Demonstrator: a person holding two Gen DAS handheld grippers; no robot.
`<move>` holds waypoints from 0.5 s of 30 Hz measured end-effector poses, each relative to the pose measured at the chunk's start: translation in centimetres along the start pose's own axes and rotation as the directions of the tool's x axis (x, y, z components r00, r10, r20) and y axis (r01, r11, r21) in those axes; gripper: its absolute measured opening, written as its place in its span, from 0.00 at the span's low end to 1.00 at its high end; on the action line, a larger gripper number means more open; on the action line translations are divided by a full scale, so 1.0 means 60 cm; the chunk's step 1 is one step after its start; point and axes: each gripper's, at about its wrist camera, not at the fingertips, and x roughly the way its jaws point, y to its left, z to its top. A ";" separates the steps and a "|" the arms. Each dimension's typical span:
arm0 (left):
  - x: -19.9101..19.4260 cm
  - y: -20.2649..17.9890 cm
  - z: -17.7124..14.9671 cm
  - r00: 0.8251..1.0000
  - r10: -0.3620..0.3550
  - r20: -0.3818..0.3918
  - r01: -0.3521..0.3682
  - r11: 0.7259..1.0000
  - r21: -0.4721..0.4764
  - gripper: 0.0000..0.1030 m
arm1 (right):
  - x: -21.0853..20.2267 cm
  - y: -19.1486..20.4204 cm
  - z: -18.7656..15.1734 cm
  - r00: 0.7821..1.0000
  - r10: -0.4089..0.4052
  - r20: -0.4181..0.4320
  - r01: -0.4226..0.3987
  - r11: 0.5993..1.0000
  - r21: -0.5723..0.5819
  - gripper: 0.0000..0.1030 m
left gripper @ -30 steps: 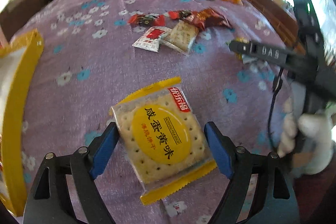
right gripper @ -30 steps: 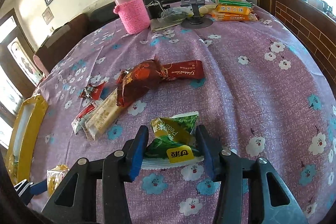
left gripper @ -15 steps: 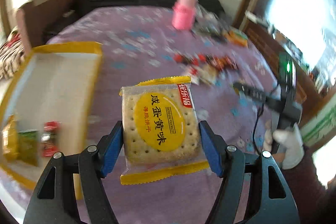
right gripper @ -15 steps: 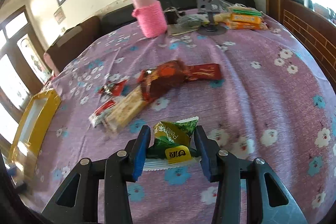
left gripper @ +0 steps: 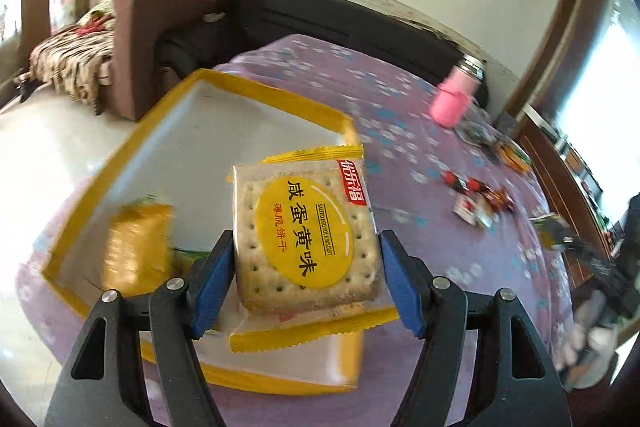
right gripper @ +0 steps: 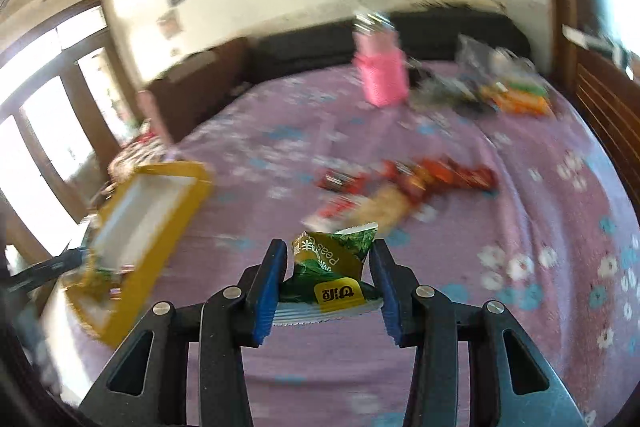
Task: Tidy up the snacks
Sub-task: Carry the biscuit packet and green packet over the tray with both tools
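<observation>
My left gripper (left gripper: 306,277) is shut on a yellow salted egg yolk biscuit pack (left gripper: 306,235) and holds it in the air over the near part of a yellow-rimmed white box (left gripper: 248,95). A yellow snack pack (left gripper: 138,247) lies inside the box. My right gripper (right gripper: 328,287) is shut on a green peas packet (right gripper: 332,267), held above the purple floral tablecloth (right gripper: 520,327). The yellow box (right gripper: 148,203) lies to its left. A pile of loose snacks (right gripper: 404,187) lies on the cloth ahead of it.
A pink bottle (right gripper: 382,75) stands at the back of the table, with more packets (right gripper: 516,95) at the back right. The loose snacks (left gripper: 478,197) and the bottle (left gripper: 456,99) also show in the left wrist view. A brown armchair (left gripper: 160,27) stands beyond the table.
My left gripper has lifted the biscuit pack off the cloth and swung left over the yellow box. My right gripper has lifted the peas packet and turned left toward the box.
</observation>
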 end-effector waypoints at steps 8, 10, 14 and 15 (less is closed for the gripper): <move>0.020 0.052 0.053 0.998 0.069 0.009 -0.069 0.997 0.018 0.68 | 0.051 0.181 0.062 0.970 0.232 -0.070 -0.238 0.966 -0.098 0.43; 0.044 0.067 0.072 0.998 0.068 -0.020 -0.067 0.998 0.014 0.68 | 0.084 0.226 0.064 0.958 0.265 -0.113 -0.278 0.953 -0.119 0.43; 0.096 0.097 0.095 0.993 0.085 -0.081 -0.086 0.996 -0.008 0.68 | 0.154 0.300 0.046 0.932 0.295 -0.212 -0.327 0.935 -0.138 0.43; 0.110 0.106 0.097 0.991 0.093 -0.099 -0.095 0.995 -0.016 0.68 | 0.173 0.316 0.039 0.926 0.295 -0.236 -0.333 0.932 -0.141 0.43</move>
